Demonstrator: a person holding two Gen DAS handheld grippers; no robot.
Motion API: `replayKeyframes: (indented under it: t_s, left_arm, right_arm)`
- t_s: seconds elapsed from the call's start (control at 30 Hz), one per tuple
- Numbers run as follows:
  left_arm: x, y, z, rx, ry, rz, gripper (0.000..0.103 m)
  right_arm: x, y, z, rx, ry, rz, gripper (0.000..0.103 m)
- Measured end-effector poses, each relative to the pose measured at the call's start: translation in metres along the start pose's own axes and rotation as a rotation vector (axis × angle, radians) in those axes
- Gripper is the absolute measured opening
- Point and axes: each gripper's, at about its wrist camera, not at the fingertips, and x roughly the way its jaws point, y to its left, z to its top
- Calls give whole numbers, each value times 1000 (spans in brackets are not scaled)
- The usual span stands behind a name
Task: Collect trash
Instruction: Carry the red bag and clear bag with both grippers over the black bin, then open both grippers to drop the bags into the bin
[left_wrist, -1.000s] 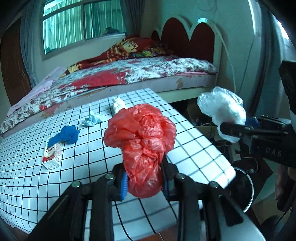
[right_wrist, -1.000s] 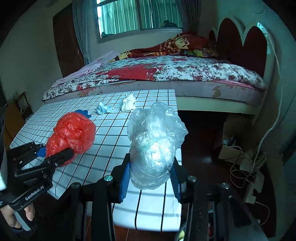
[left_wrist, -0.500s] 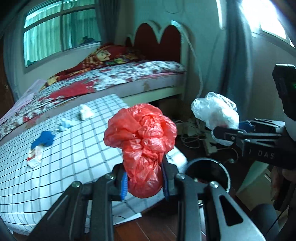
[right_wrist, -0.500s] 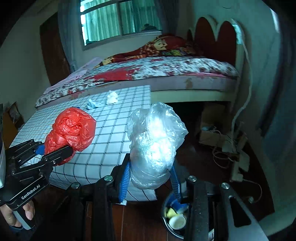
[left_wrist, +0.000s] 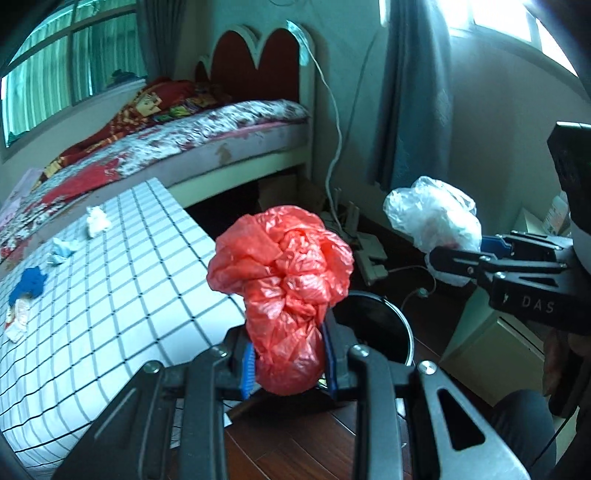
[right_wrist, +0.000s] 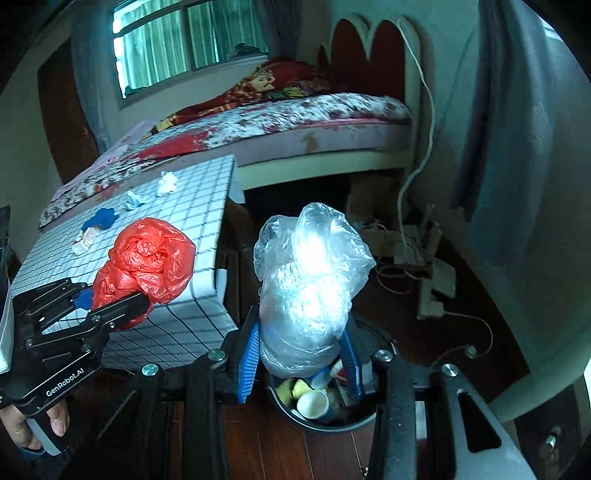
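My left gripper is shut on a crumpled red plastic bag, held in the air beside the table's right end; the bag also shows in the right wrist view. My right gripper is shut on a crumpled clear plastic bag, seen too in the left wrist view. The clear bag hangs right above a round black trash bin on the floor, which holds cups and other rubbish. The bin's rim shows just behind the red bag.
A table with a white grid cloth carries a white tissue, a pale blue wad, a blue cloth and a small wrapper. A bed stands behind. Cables and a power strip lie on the wooden floor.
Both grippers have swung right, off the table and out over the floor, each still holding its bag. The trash bin has come into view under the clear bag.
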Motion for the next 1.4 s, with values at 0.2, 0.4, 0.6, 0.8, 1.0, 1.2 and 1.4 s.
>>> replayKeyframes:
  t_s: [0.2, 0.4, 0.6, 0.8, 1.0, 1.2, 1.4]
  left_arm:
    - [28, -20, -7, 19, 59, -40, 30]
    - [61, -35, -22, 12, 145, -87, 29]
    - [94, -40, -32, 1, 221, -106, 30]
    - [130, -44, -40, -6, 296, -110, 30]
    - [156, -44, -44, -26, 336, -101, 30]
    - [180, -44, -54, -54, 390, -128, 55]
    - [182, -39, -68, -73, 391, -60, 100]
  right_arm:
    - [14, -25, -18, 6, 55, -16, 41]
    - [42, -42, -37, 6, 128, -21, 41]
    - [72, -56, -53, -4, 206, -22, 41]
    - [105, -66, -62, -16, 270, -7, 41]
    - [136, -70, -68, -57, 316, 13, 42]
    - [159, -72, -78, -85, 346, 61, 51]
    - [177, -92, -97, -107, 400, -62, 102]
